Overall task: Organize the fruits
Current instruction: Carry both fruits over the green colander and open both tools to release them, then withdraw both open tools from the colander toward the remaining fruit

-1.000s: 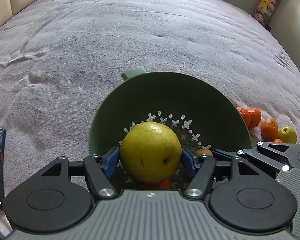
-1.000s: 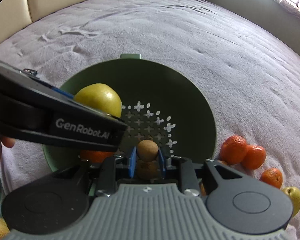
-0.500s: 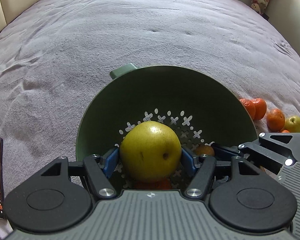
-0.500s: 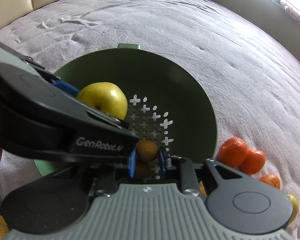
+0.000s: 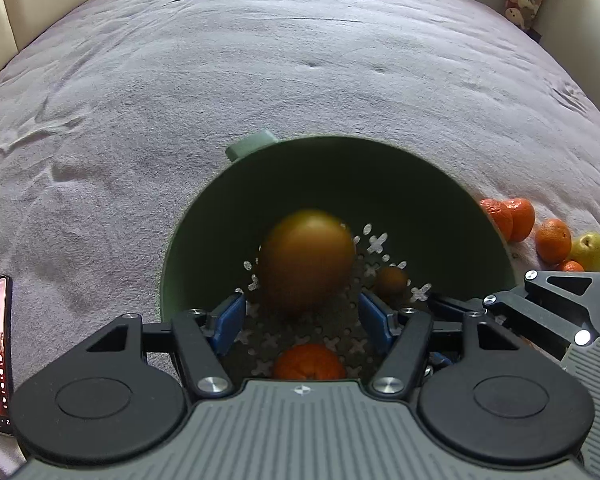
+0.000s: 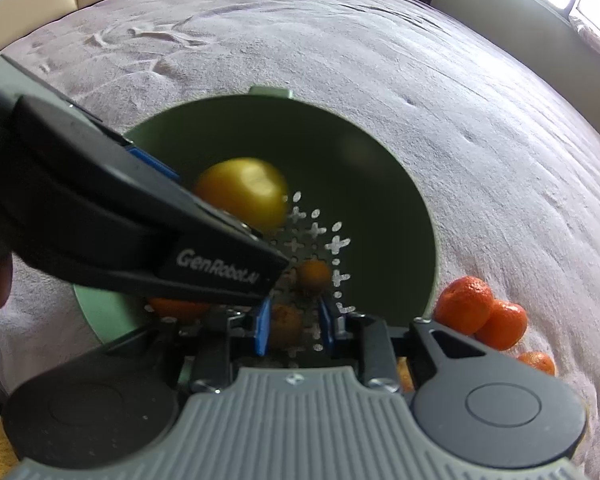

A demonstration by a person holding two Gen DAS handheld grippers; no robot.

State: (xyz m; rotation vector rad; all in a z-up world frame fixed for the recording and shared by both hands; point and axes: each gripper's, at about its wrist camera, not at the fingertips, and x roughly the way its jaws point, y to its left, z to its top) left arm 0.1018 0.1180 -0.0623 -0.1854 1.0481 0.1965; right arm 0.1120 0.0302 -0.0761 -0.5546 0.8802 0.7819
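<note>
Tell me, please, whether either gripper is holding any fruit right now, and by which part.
Nothing is held. The left gripper is open, the yellow pear free beyond its fingers in the green colander. The right gripper is open too, the small brown fruit loose.

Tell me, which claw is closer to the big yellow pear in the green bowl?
The left claw: the pear sits just beyond its open fingers. The right claw is off to the pear's right, near a small brown fruit.

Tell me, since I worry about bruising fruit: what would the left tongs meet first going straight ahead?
Probably the big yellow fruit, blurred and lying free inside the green colander, ahead of the open left tongs. Beyond it comes the colander's far wall; depth is uncertain.
</note>
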